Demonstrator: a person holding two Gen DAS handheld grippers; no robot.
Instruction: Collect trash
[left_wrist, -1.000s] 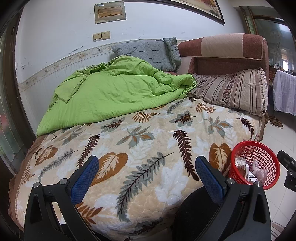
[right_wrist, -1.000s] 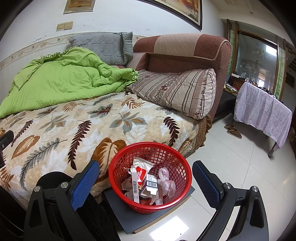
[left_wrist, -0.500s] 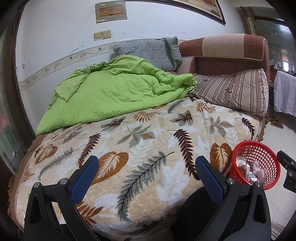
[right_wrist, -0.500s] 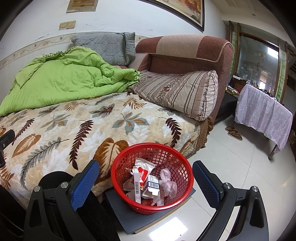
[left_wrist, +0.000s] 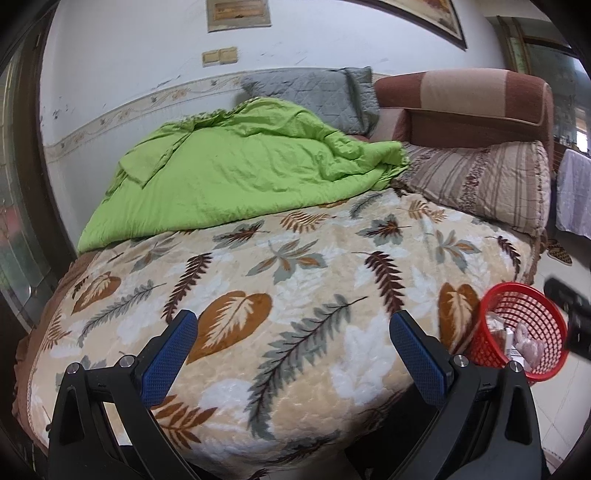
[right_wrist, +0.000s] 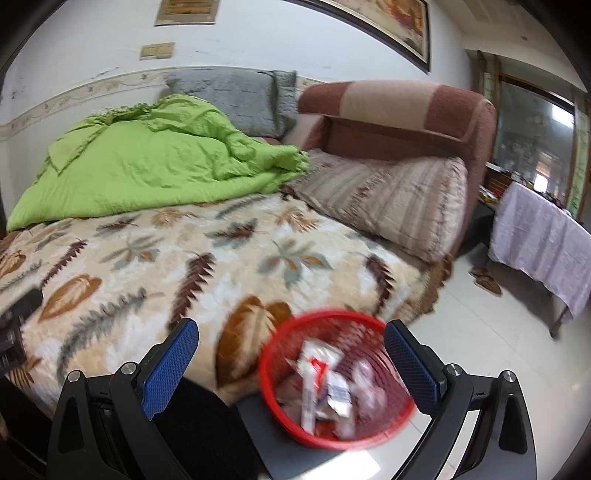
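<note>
Left tongs (left_wrist: 291, 343) are spread wide and empty over the leaf-patterned blanket (left_wrist: 295, 280) on the bed. Right tongs (right_wrist: 291, 354) are likewise spread and empty, above the red basket (right_wrist: 280, 410). The basket stands on a dark mat (right_wrist: 258, 421) on the floor beside the bed and holds the wrappers (right_wrist: 314, 384); this view is blurred.

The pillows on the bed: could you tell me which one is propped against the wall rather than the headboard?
The grey quilted pillow, standing behind the green quilt. The striped pillow leans by the brown headboard instead.
</note>
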